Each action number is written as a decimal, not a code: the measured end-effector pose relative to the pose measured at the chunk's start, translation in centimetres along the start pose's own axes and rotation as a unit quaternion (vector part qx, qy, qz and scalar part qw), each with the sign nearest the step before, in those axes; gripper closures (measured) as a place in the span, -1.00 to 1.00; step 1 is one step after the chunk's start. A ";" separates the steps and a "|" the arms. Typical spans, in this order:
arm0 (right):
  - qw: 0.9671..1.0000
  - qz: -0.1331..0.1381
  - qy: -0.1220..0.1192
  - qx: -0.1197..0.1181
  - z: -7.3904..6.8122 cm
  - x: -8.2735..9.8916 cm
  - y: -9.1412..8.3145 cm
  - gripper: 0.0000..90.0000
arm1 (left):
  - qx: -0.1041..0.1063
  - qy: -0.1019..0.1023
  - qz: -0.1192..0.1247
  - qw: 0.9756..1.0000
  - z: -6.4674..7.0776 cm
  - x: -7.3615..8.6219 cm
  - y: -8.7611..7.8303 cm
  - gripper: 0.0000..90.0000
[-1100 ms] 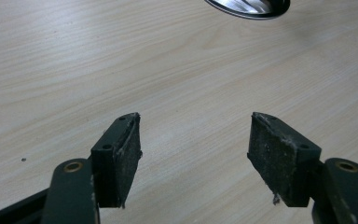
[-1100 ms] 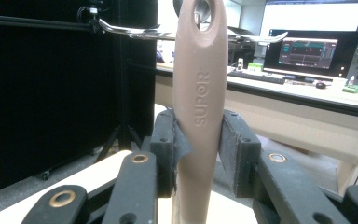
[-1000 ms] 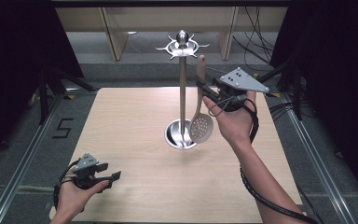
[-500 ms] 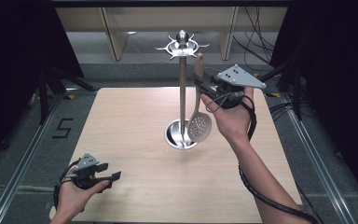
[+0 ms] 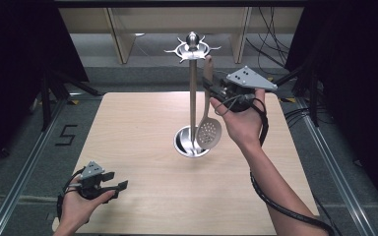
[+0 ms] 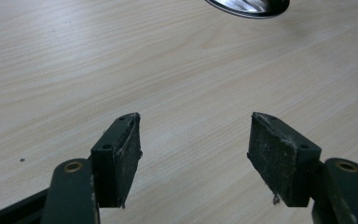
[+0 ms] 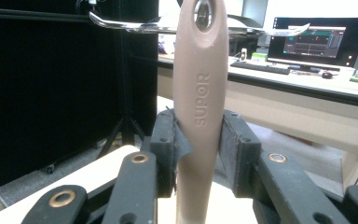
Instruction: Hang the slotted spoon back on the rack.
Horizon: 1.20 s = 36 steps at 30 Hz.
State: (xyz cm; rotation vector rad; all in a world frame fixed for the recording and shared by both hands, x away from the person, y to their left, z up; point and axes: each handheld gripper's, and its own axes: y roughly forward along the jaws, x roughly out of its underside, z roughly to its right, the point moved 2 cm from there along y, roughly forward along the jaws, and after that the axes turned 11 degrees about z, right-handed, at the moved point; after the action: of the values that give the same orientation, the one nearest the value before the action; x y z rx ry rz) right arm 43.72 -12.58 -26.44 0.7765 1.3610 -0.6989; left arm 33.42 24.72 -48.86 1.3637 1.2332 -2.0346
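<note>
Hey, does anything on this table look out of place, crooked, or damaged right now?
Nothing is spilled or knocked over. The rack stands upright on the table. The skimmer is held upright by its handle in the right hand-held gripper. The one flaw: the open left hand-held gripper has frayed, worn pads.

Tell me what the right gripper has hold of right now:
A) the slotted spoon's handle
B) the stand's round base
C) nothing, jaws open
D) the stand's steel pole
A: in the right gripper view the right gripper has both pads shut on the beige handle of the slotted spoon, just below the hooks of the stand.
</note>
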 end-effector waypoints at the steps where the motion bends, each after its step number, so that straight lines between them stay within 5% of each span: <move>1: 1.000 -0.003 0.003 0.001 0.0 0.0 0.0 0.54 | 0.000 0.000 -0.002 1.000 0.0 0.0 0.0 -0.26; 3: 1.000 -0.001 0.004 0.002 0.0 0.1 0.2 0.54 | 0.003 0.018 -0.014 1.000 -0.3 -0.1 -0.2 -0.26; 7: 1.000 -0.008 0.005 -0.004 0.0 0.2 0.3 0.54 | 0.002 0.000 -0.002 1.000 0.0 0.0 0.0 -0.26; 13: 1.000 -0.013 0.005 -0.008 0.0 0.4 0.5 0.52 | 0.006 0.019 -0.017 1.000 -0.3 -0.1 -0.2 -0.26; 16: 1.000 -0.007 0.001 -0.009 0.0 0.3 0.3 0.30 | 0.005 0.017 -0.015 1.000 -0.3 -0.1 -0.2 -0.26; 22: 1.000 -0.024 -0.005 -0.012 0.8 1.4 -1.2 0.08 | 0.003 0.009 -0.007 1.000 -0.1 0.0 -0.1 -0.26; 34: 0.997 -0.066 -0.017 -0.019 2.9 4.7 -5.6 0.00 | 0.002 0.019 -0.014 1.000 -0.2 0.0 -0.1 -0.26; 36: 0.997 -0.075 -0.004 -0.019 3.0 5.2 -6.2 -0.02 | 0.003 0.017 -0.015 1.000 -0.2 0.0 -0.1 -0.26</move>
State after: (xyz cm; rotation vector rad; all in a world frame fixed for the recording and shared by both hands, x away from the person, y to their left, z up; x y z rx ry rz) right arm 40.86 -18.57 -31.94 0.6455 1.4317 -0.7916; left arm 33.45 24.92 -48.88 1.3951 1.2707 -2.0451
